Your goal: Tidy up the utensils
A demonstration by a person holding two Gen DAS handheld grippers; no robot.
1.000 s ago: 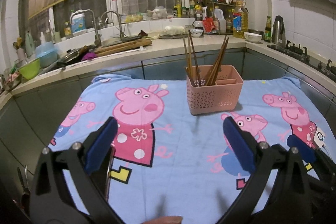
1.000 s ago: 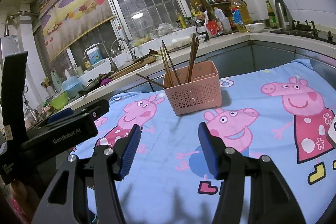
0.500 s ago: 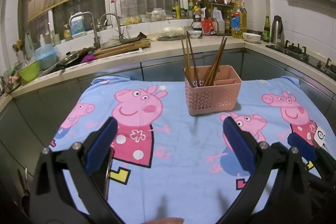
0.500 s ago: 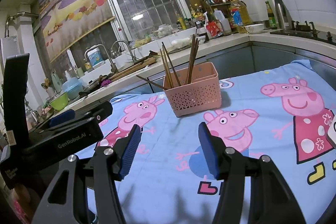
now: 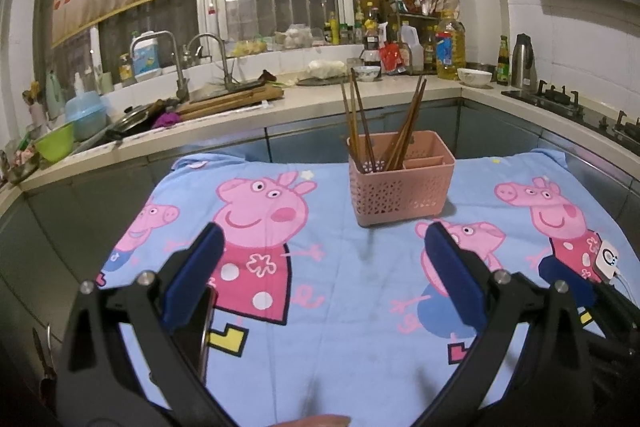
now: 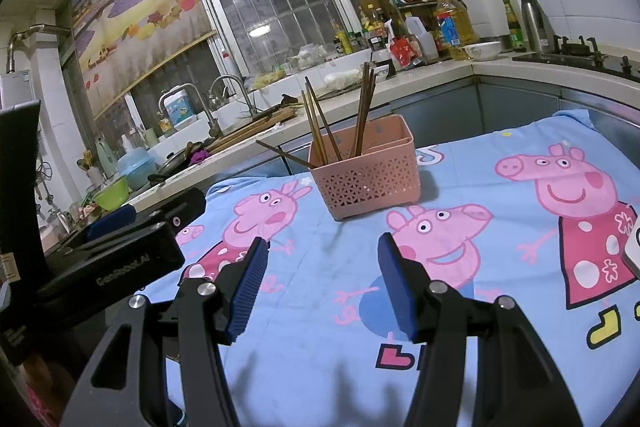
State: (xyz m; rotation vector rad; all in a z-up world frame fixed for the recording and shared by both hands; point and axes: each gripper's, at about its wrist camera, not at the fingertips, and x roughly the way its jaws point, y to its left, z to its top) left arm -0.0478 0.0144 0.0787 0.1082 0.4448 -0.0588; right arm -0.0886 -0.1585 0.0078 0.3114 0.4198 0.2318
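Note:
A pink perforated utensil basket (image 5: 401,187) stands on the blue cartoon-pig cloth (image 5: 340,267), also in the right wrist view (image 6: 366,177). Several brown chopsticks (image 5: 356,123) stand in its left compartment, leaning both ways, and they show in the right wrist view (image 6: 362,115); one chopstick (image 6: 280,153) sticks out sideways over the left rim. My left gripper (image 5: 324,255) is open and empty, held above the cloth short of the basket. My right gripper (image 6: 320,263) is open and empty, also short of the basket.
The left gripper's black body (image 6: 120,259) fills the left of the right wrist view. A small white device with a cable (image 5: 606,261) lies on the cloth at right. Behind the table runs a cluttered counter (image 5: 280,99) with sink, bottles and a stove (image 5: 580,103).
Both grippers stay open and empty. The left wrist view has tilted up slightly, so the basket sits a little lower in frame. The right gripper has barely moved.

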